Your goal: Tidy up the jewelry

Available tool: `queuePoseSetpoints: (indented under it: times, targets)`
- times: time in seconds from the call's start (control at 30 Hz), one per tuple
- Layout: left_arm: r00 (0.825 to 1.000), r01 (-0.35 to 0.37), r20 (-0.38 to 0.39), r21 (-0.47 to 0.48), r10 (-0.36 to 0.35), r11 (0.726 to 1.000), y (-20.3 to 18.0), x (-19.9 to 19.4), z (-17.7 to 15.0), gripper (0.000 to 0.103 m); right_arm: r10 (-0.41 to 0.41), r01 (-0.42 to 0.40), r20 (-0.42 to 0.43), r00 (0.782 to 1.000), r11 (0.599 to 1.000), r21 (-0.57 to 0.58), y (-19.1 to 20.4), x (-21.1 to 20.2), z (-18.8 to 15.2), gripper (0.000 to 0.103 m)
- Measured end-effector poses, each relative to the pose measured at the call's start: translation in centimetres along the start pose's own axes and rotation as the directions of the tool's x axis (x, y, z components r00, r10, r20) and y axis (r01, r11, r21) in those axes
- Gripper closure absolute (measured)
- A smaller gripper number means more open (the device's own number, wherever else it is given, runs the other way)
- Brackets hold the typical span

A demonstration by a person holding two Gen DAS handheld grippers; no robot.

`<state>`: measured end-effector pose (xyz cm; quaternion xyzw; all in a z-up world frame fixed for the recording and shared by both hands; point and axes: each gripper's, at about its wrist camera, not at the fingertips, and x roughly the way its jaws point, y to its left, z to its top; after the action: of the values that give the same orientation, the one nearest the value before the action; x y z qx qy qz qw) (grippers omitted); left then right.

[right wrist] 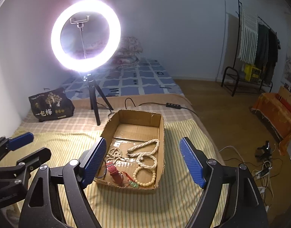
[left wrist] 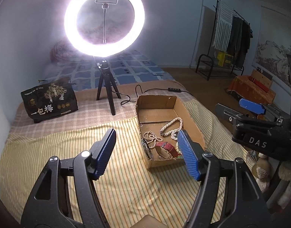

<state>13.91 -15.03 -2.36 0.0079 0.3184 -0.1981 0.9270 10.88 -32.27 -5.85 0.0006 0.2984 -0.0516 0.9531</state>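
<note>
Both pairs of blue fingers stand wide apart and hold nothing: the left gripper (left wrist: 146,152) hangs over the striped yellow bedspread (left wrist: 50,152) just left of the cardboard box (right wrist: 162,133), and the right gripper (right wrist: 141,159) frames the box's near end. Inside the box, at its near end, lie the jewelry pieces: a red-strapped watch (right wrist: 114,172), a small green pendant (right wrist: 133,184), a round bead bracelet (right wrist: 144,176) and tangled pearl necklaces (right wrist: 145,148). Beyond the box, on the checked blanket, stands a lit ring light (right wrist: 86,35) on a black tripod (right wrist: 94,102), with a black printed bag (right wrist: 50,104) to its left. A clothes rack (right wrist: 259,43) stands against the far wall.
</note>
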Motion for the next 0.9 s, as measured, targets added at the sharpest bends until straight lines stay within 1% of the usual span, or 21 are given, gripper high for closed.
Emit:
queuePoseSetpoints:
  times: [0.13, 0.27, 0.37, 0.43, 0.47, 0.57, 0.63, 0.73, 0.9]
  targets:
    - [1.000, -0.002, 0.012, 0.009, 0.002, 1.000, -0.1, -1.5, -0.5, 0.033, -0.029, 0.029, 0.024, 0.999, 0.999, -0.018, 0.7, -1.6, -0.4, 0.023]
    - [1.000, -0.012, 0.022, 0.021, 0.012, 1.000, -0.3, -2.9, -1.0, 0.032, -0.028, 0.029, 0.039, 0.999, 0.999, -0.015, 0.7, -3.0, -0.8, 0.023]
    - [0.999, -0.016, 0.030, 0.021, 0.016, 1.000, -0.4, -3.7, -1.5, 0.023, -0.021, 0.021, 0.041, 0.999, 1.000, -0.002, 0.5, -3.6, -1.2, 0.023]
    - [0.999, -0.027, 0.040, 0.024, 0.026, 0.999, -0.5, -4.3, -1.7, 0.022, -0.023, 0.023, 0.045, 0.999, 1.000, -0.001, 0.4, -4.0, -1.5, 0.022]
    - [0.999, -0.033, 0.043, 0.029, 0.032, 0.999, -0.6, -4.5, -1.8, 0.019, -0.025, 0.025, 0.047, 0.999, 1.000, -0.002, 0.3, -4.1, -1.6, 0.022]
    - [0.997, -0.054, 0.060, 0.048, 0.051, 0.997, -1.0, -5.1, -2.2, 0.004, -0.023, 0.024, 0.050, 0.998, 1.000, -0.008, 0.3, -4.5, -2.2, 0.022]
    - [0.996, -0.052, 0.072, 0.057, 0.048, 0.997, -1.3, -5.7, -2.6, 0.003, -0.021, 0.021, 0.050, 0.999, 1.000, -0.007, 0.2, -4.6, -2.6, 0.022]
    - [0.996, -0.069, 0.069, 0.070, 0.064, 0.995, -1.7, -6.0, -2.9, 0.002, -0.020, 0.020, 0.052, 0.998, 1.000, -0.005, 0.1, -4.6, -2.9, 0.021]
    - [0.996, -0.061, 0.066, 0.075, 0.056, 0.995, -1.9, -6.1, -3.4, 0.001, -0.035, 0.035, 0.066, 0.997, 0.999, 0.000, -0.1, -4.8, -3.2, 0.021]
